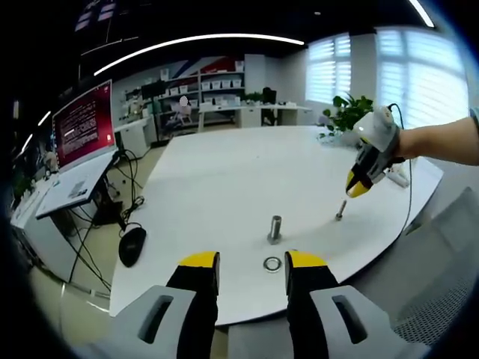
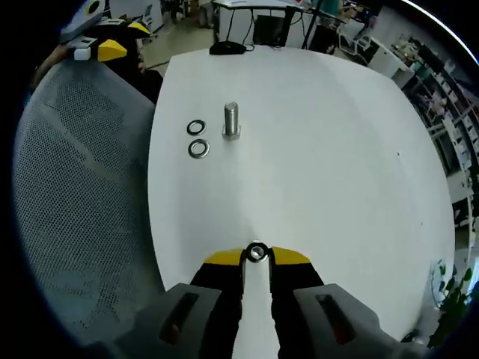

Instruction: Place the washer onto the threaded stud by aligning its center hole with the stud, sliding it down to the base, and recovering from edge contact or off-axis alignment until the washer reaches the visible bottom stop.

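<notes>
The threaded stud point(image 1: 275, 228) point(image 2: 230, 120) stands upright on the white table point(image 1: 224, 187) point(image 2: 322, 134). A steel washer point(image 1: 272, 263) lies flat on the table just in front of the stud. The right gripper view has two washers beside the stud, one point(image 2: 197, 127) behind the other point(image 2: 199, 148). My left gripper point(image 1: 253, 262) is open and holds nothing, and the washer shows between its yellow tips. It hovers off the table's edge point(image 2: 105, 45). My right gripper point(image 2: 257, 258) point(image 1: 358, 185) is closed around the top of a small upright bolt point(image 2: 257, 252) point(image 1: 340, 211).
A grey mesh chair point(image 2: 82, 194) sits along the table edge near the washers. A hand and forearm point(image 1: 441, 142) hold the right gripper. A laptop point(image 1: 82, 127), cables and a black mouse point(image 1: 132, 243) lie beyond the table's left side. A plant point(image 1: 348, 112) stands at the far edge.
</notes>
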